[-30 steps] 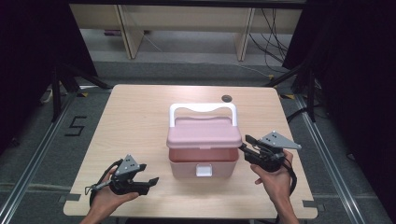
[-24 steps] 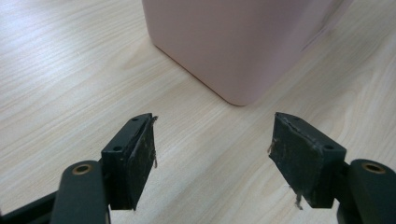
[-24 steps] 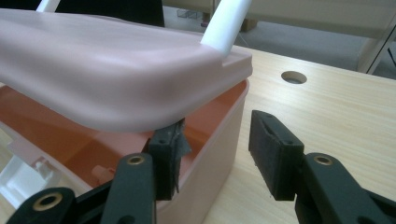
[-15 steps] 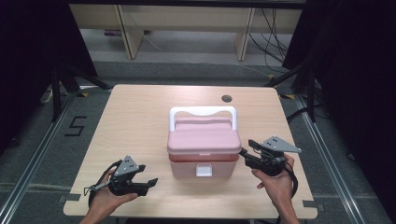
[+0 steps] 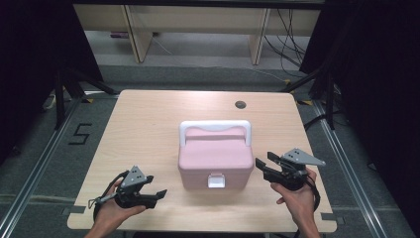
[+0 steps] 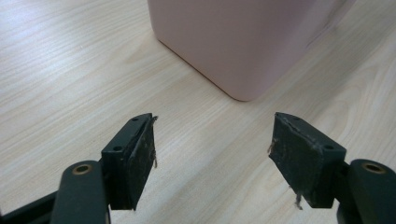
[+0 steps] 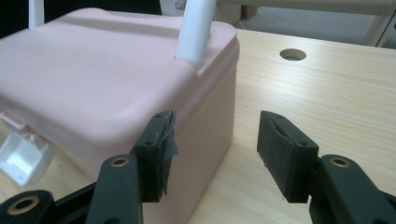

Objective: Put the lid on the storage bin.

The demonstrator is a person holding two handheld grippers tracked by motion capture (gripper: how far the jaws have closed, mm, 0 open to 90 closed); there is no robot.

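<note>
A pink lidded box [image 5: 215,158] with a white handle [image 5: 215,127] standing upright and a white front latch [image 5: 216,181] sits mid-table. My left gripper [image 5: 157,195] rests near the front left edge, pointing at the box, open and empty [image 6: 212,140]; the box's near corner [image 6: 243,42] lies a short way ahead. My right gripper [image 5: 262,161] hovers just off the box's right side, open. Its jaws [image 7: 215,135] have just been opening, and the pads press on nothing. The box's corner [image 7: 93,79] sits right behind its left jaw.
The wooden table [image 5: 148,124] has a round cable hole [image 5: 240,104] at the back right, also ahead of the right gripper [image 7: 293,54]. Bare wood surrounds the box. Metal rails and floor border the table; shelving stands behind it.
The right gripper's jaws have widened and it has eased slightly away from the box's right side, toward the front edge. The left gripper has stayed put.
</note>
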